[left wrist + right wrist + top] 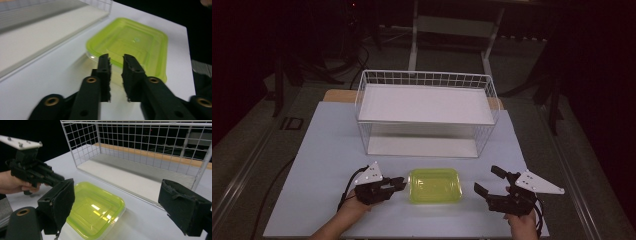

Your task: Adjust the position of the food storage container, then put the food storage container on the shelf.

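A pale table [327, 150] carries two things. A white wire basket [427, 112] stands toward its far edge, with a flat white shelf panel inside and another on its floor. Nearer the person, a yellow-green plastic container [435, 185] sits flat on the top, just in front of the basket, apparently lidded.

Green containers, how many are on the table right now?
1. The green container sits on the table in front of the wire rack, between the left gripper and the right gripper. None appear hidden.
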A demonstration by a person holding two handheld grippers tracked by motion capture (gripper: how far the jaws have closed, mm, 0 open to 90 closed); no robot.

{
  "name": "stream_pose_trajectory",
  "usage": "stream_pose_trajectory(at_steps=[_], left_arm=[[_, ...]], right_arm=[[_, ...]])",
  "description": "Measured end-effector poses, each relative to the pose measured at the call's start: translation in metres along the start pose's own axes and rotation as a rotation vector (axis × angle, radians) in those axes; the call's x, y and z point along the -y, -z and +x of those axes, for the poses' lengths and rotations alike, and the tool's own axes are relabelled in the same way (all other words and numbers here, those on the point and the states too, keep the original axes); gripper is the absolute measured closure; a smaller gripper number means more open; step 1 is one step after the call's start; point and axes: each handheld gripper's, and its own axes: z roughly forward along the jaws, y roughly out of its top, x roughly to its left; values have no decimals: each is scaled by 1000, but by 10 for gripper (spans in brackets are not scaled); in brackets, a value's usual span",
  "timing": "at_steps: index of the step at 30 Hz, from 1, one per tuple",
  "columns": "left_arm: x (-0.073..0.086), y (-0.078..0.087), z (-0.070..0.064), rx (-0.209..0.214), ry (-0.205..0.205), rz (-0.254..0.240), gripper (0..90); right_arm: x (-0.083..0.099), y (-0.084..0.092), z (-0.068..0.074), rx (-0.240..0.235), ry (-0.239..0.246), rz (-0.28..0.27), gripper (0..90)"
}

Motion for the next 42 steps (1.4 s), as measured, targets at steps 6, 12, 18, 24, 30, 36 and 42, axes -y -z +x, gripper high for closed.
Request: stream_pose_trajectory(at_steps=[6, 12, 18, 24, 30, 36, 42], left_arm=[[-13, 11, -4, -3, 58, -21, 210], [-24, 11, -13, 31, 47, -42, 23], [-29, 8, -19, 13, 15, -58, 24], [-38, -2, -21, -3, 38, -27, 39], [-42, -14, -20, -3, 114, 4, 40], [-37, -22, -16, -50, 166, 76, 41], [-29, -29, -10, -83, 249, 125, 147]], right_arm=[[0, -3, 6, 4, 36, -10, 136], [0, -9, 9, 20, 71, 17, 143], [-8, -19, 3, -8, 29, 63, 172], [-7, -31, 6, -52, 28, 165, 175], [-5, -47, 3, -50, -22, 215, 120], [1, -60, 1, -9, -35, 265, 141], [13, -69, -3, 13, -46, 319, 221]])
